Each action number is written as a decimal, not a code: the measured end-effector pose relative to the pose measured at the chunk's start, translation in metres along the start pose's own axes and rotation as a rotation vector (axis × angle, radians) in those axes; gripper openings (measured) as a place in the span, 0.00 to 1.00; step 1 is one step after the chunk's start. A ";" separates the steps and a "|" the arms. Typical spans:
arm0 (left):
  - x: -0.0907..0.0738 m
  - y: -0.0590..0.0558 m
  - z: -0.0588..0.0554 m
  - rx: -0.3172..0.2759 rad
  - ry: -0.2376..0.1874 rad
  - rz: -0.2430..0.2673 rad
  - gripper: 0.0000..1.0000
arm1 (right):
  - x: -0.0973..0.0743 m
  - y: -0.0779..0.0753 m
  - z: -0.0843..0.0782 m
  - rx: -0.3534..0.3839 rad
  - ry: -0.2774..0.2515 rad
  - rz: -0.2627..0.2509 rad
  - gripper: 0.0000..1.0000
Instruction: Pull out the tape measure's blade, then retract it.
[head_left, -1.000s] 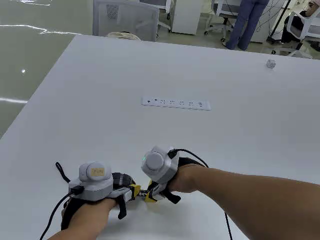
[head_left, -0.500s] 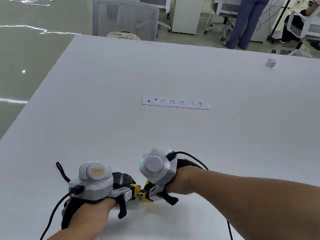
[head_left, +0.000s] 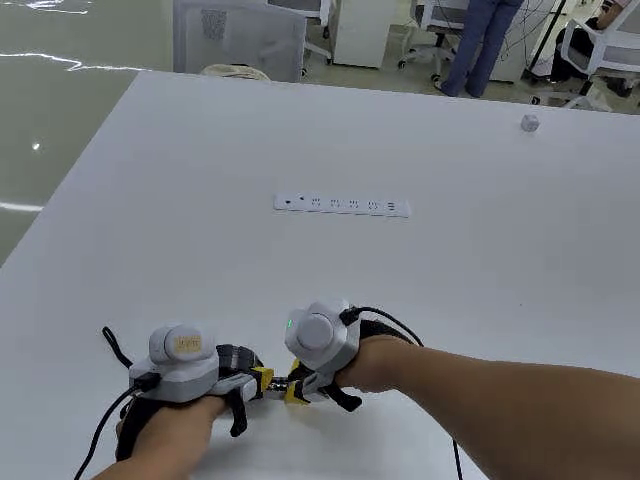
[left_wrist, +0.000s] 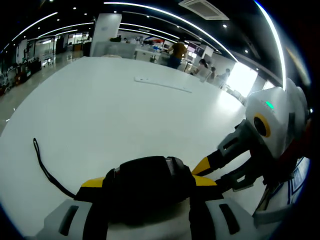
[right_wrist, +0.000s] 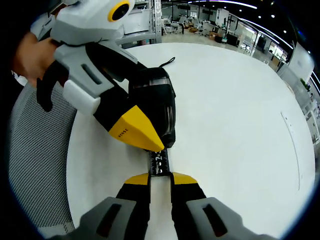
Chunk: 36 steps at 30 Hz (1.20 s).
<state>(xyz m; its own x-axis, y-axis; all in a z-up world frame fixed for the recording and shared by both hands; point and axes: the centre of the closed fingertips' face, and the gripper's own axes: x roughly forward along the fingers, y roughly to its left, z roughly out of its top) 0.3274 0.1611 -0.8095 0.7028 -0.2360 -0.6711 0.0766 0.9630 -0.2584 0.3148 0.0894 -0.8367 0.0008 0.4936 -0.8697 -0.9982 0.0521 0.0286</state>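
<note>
The left hand-held gripper is clamping the black tape measure by its case, its yellow-tipped jaws pressing on either side. This is happening down at the near end of the white tabletop. The right hand-held gripper is facing it from just beside, its jaws drawn narrow and pinching the end of the blade. A short piece of the marked blade is showing between the case mouth and those jaw tips. In the head view the two grippers are sitting close together, with the person's forearm reaching in from the right. A thin black strap is lying on the tabletop beside the left gripper. Farther up, a white power strip is lying flat, well apart from the grippers. A small grey object is sitting near the far right edge. Beyond the tabletop someone is standing among office chairs.
</note>
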 end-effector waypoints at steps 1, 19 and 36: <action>0.000 0.000 0.000 -0.005 0.000 0.001 0.62 | 0.000 0.000 0.000 0.025 0.004 0.001 0.14; -0.001 0.001 0.000 -0.020 0.000 -0.012 0.62 | 0.005 0.001 0.008 0.012 -0.014 0.008 0.14; 0.000 0.002 0.000 -0.035 -0.004 -0.023 0.62 | 0.007 0.001 0.012 0.008 -0.027 0.013 0.13</action>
<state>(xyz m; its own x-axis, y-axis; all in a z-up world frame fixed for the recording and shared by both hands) 0.3274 0.1632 -0.8100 0.7039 -0.2578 -0.6618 0.0685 0.9521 -0.2980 0.3146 0.1031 -0.8371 -0.0104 0.5172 -0.8558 -0.9976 0.0526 0.0439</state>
